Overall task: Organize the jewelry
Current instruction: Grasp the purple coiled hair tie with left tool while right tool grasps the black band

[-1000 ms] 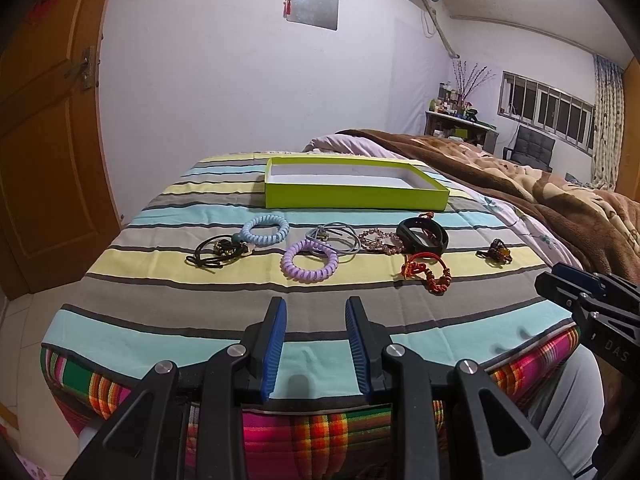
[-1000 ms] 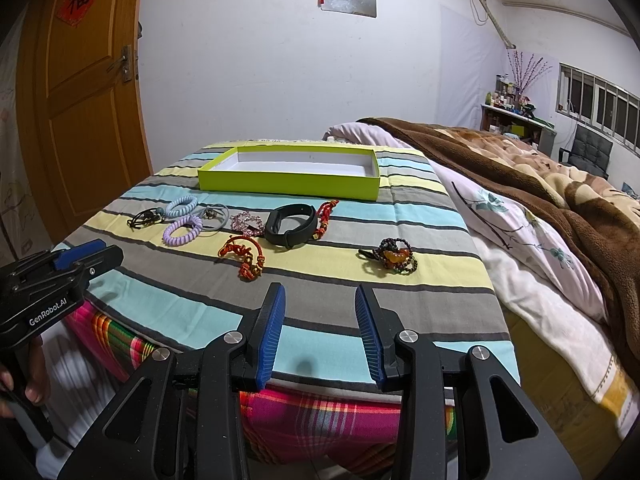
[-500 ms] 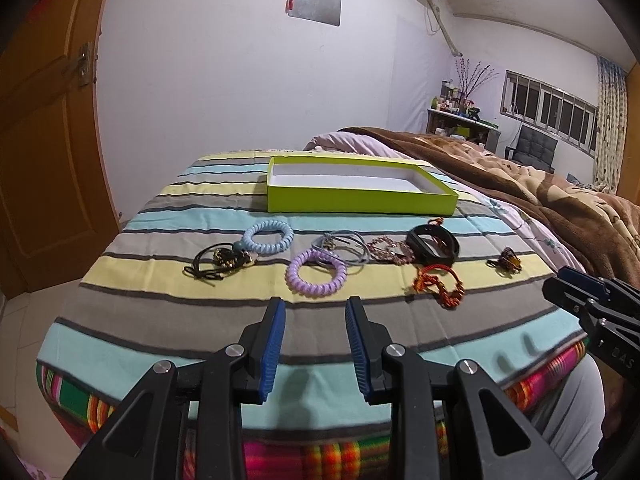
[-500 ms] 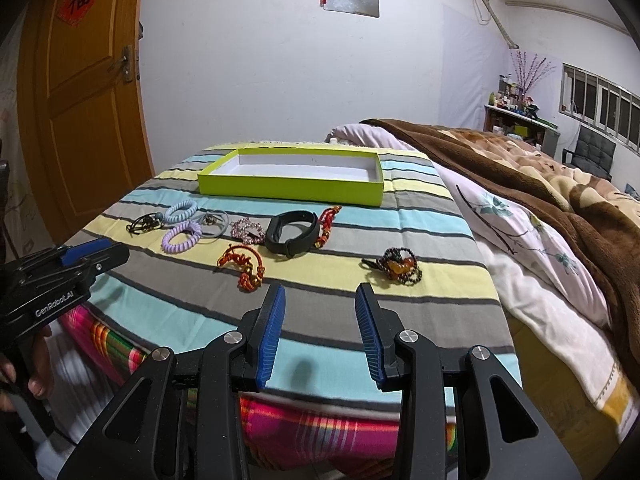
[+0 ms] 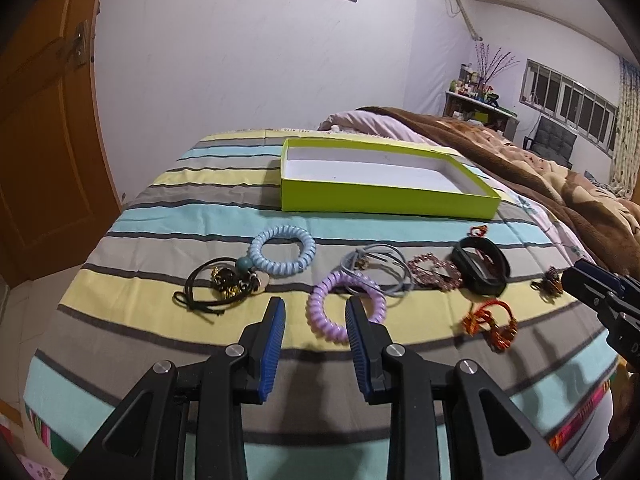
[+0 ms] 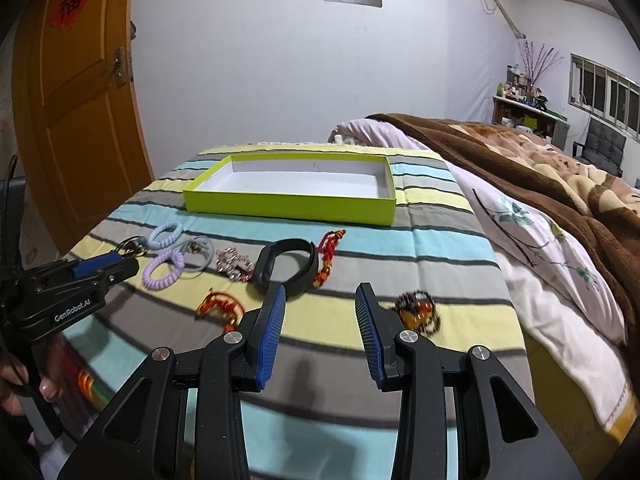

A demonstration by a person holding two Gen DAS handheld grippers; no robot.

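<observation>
Change: both my grippers have come forward toward the jewelry row.
Left gripper (image 5: 316,312): jaws apart, empty, at the purple coil (image 5: 346,307).
Right gripper (image 6: 320,300): jaws apart, empty, between black band (image 6: 288,266) and bead bracelet (image 6: 418,312).
Green box (image 6: 290,204): empty, beyond the purple coil; sorting not begun.

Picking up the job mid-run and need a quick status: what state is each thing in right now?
Green box: open, nothing inside.
Purple coil tie: flat on the striped cover, loose.
Blue coil tie: flat, loose.
Black band: on the cover, loose.
Left claw: open, holding nothing.
Right claw: open, holding nothing.
Door: shut.
</observation>
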